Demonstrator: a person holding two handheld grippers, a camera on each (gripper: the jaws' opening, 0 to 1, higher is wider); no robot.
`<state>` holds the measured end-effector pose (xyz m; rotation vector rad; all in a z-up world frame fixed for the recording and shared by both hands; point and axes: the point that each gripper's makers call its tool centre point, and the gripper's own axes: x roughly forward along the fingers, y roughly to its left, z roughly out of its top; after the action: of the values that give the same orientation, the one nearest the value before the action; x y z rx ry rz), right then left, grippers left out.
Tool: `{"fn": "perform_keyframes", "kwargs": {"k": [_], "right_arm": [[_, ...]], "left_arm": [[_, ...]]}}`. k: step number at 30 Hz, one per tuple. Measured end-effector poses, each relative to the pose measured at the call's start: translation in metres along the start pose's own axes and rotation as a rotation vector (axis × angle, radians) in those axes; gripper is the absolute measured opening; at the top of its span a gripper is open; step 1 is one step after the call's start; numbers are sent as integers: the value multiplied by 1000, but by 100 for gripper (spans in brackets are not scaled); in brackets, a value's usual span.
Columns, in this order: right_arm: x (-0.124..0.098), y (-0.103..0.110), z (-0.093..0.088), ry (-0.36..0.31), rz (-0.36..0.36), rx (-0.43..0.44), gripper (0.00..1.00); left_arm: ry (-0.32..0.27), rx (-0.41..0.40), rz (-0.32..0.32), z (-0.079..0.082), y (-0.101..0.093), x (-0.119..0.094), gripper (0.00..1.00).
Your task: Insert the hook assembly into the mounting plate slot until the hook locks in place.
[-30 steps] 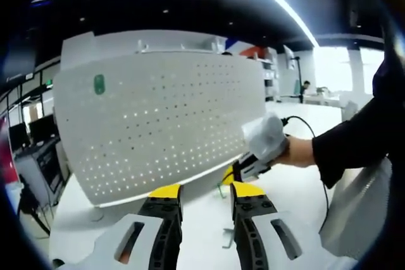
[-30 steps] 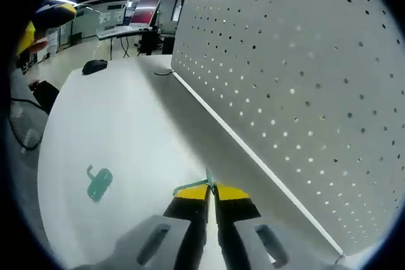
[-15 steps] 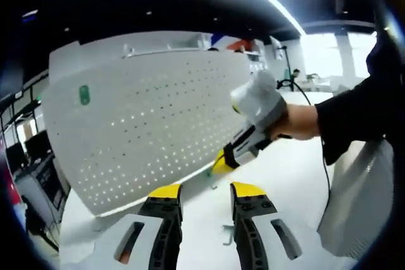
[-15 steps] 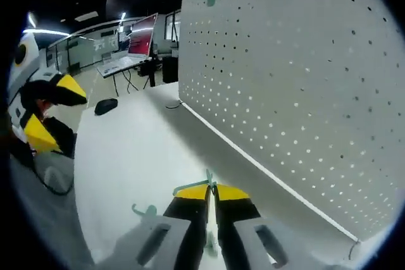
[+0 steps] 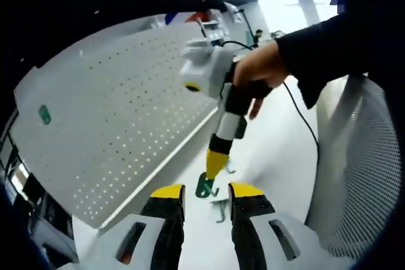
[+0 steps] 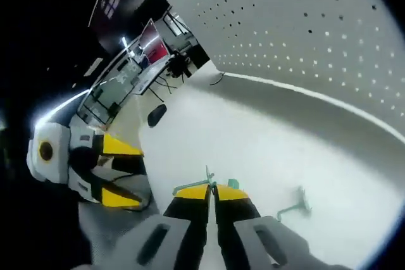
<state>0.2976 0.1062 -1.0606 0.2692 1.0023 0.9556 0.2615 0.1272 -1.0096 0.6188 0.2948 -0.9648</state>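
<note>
The right gripper is clamped on a green hook, its tip sticking out past the closed jaws. In the left gripper view it hangs point-down just above the white table, beside the pegboard. The left gripper stands parted, holding nothing. A 2nd hook lies on the table in the right gripper view.

In my left gripper view, the pegboard stands on the desk along its far edge, a hook hung near the board's upper far corner. My right gripper hangs over the desk in front of the board, just above two loose hooks. In my right gripper view, one hook lies on the desk right of my jaws, and a mouse sits toward the far end.
</note>
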Motion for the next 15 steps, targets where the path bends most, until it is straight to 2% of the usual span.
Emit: {"fn": "perform_keyframes", "kwargs": {"k": [4, 15], "right_arm": [[-1, 11, -2, 10, 67, 52, 0], [-7, 38, -7, 43, 152, 76, 0]], "left_arm": [[37, 49, -40, -7, -10, 3, 21], [59, 112, -36, -11, -9, 5, 12]]}}
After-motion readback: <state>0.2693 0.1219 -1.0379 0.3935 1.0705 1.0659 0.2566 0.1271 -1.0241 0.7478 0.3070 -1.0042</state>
